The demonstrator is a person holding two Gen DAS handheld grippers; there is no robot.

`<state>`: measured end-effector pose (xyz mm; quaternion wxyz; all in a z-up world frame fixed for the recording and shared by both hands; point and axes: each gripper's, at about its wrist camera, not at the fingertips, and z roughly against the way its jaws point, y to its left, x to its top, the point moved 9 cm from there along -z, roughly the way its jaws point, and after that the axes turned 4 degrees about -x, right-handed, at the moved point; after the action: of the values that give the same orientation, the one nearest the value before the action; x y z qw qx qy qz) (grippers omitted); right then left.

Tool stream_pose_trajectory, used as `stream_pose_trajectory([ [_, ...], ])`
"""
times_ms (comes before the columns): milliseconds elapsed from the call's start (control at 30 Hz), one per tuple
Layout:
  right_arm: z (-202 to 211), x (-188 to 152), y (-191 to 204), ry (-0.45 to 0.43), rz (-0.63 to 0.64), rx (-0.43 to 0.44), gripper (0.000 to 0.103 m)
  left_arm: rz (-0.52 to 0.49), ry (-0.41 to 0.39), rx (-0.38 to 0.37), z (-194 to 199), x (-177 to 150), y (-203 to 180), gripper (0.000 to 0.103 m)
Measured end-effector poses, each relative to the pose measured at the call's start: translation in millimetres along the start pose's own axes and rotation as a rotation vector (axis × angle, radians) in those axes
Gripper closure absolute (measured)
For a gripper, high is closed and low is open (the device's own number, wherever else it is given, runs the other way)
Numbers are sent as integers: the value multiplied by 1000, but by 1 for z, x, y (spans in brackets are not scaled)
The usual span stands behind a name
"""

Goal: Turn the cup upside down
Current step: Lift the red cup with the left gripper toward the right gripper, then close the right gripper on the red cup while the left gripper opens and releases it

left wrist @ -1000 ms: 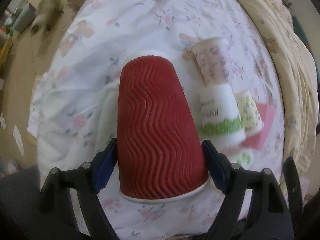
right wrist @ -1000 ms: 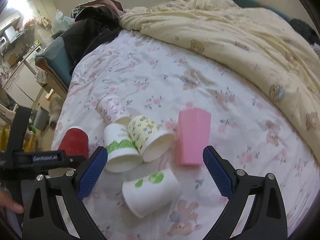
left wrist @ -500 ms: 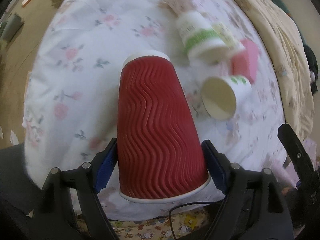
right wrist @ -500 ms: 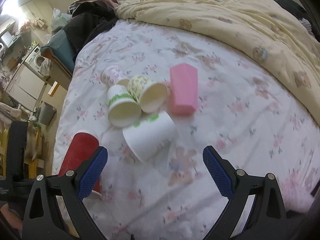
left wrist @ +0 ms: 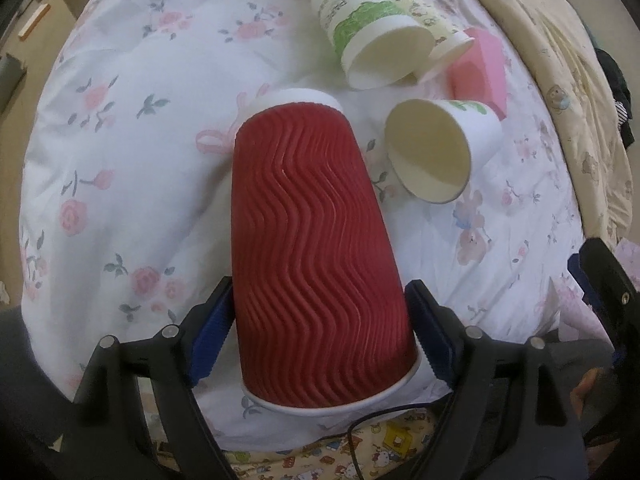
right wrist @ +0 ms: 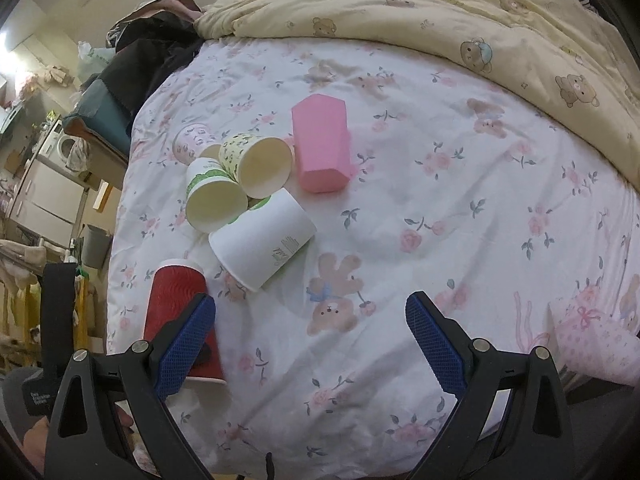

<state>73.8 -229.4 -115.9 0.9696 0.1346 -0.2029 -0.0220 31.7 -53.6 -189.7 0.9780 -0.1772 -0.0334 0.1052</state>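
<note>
My left gripper (left wrist: 320,320) is shut on a red ribbed paper cup (left wrist: 316,248), gripping it near its white rim, with the cup's base pointing away from the camera over the floral bedsheet (left wrist: 140,128). The right wrist view shows the same red cup (right wrist: 176,300) at the lower left, base up, near the bed's edge. My right gripper (right wrist: 310,340) is open and empty above the sheet, to the right of the red cup.
Several paper cups lie on their sides in a cluster: a white one (right wrist: 262,236), a green-banded one (right wrist: 212,196), a yellow patterned one (right wrist: 256,162). A pink cup (right wrist: 320,146) lies beside them. A cream quilt (right wrist: 460,12) covers the far side. The bed edge is close below.
The left gripper has carried the red cup nearer the cluster of cups, which now looks larger and closer. The right gripper has pulled back and risen, so it sees more of the bed.
</note>
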Motion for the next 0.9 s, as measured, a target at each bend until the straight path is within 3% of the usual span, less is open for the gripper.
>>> stream_pose_trajectory([
  [67,1,1,2,-6,2,9,5,-4,11,3,-2,-1,-2,11],
  [433,-1,1,13,-5,22,25,5,-110,6,58,12,-9,-12,10],
  [767,-4,-1,14,-7,56,-13,5,-122,-113,47,71,-3,6,10],
  [900,-8,-1,22,-4,74,-12,5,-111,-147,115,83,4,36,10],
])
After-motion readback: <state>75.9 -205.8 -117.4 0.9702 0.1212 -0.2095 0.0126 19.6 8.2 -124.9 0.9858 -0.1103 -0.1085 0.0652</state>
